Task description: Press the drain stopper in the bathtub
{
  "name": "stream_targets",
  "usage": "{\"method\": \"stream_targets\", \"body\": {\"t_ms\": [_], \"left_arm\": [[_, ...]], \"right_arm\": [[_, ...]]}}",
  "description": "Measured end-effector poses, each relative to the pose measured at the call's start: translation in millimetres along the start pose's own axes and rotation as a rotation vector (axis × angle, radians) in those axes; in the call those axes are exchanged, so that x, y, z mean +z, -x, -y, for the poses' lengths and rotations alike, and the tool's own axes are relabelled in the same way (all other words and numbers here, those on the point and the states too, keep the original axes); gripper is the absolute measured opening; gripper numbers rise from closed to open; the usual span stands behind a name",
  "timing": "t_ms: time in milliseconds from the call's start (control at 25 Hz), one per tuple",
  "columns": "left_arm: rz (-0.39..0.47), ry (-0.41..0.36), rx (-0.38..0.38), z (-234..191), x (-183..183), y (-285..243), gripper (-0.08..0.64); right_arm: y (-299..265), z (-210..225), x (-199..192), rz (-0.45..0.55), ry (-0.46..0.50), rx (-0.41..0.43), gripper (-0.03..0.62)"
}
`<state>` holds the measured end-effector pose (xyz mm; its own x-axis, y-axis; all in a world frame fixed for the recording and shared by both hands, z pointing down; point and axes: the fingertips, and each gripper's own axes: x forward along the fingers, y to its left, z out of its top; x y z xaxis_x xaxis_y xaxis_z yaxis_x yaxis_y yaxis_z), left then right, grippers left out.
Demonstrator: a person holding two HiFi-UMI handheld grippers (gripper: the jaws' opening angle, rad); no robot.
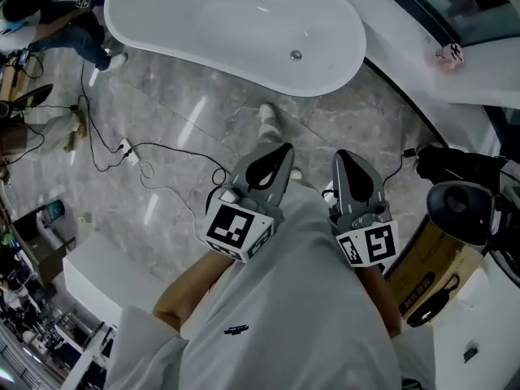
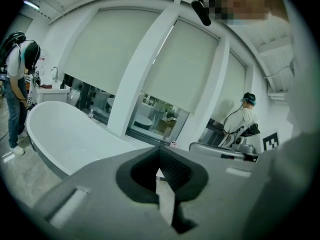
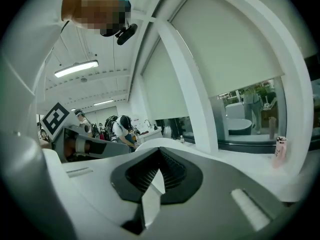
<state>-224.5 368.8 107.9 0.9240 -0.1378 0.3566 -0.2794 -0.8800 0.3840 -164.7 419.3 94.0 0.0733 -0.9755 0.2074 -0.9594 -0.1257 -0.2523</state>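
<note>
White bathtub (image 1: 203, 23), grey marbled floor (image 1: 183, 124)

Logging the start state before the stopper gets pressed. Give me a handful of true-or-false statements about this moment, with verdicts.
1. The drain stopper sits in the bathtub, and neither gripper touches it. True.
2. The left gripper's jaws stand wide apart. False: they are together, with nothing between them.
3. The right gripper is down inside the bathtub. False: it is held close to the person's body, above the floor, outside the tub.
4. A power strip with cables lies on the floor. True.
5. The right gripper's jaws are together and hold nothing. True.
</note>
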Motion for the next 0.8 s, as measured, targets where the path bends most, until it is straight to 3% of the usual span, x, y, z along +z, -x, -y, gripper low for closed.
{"method": "stream_targets", "body": {"t_ms": [360, 600, 800], "left_arm": [[-0.018, 0.018, -0.067, -91, 78, -94, -0.002], [-0.016, 0.057, -0.032, -141, 104, -131, -0.002], [-0.015, 0.076, 0.045, -160, 114, -169, -0.002]], "right_arm": [[-137, 49, 55, -0.038, 0.035, 0.007, -0.005], [-210, 75, 67, -0.089, 0.019, 0.084, -0.005], [-253, 114, 73, -0.106, 0.008, 0.169, -0.005]]}}
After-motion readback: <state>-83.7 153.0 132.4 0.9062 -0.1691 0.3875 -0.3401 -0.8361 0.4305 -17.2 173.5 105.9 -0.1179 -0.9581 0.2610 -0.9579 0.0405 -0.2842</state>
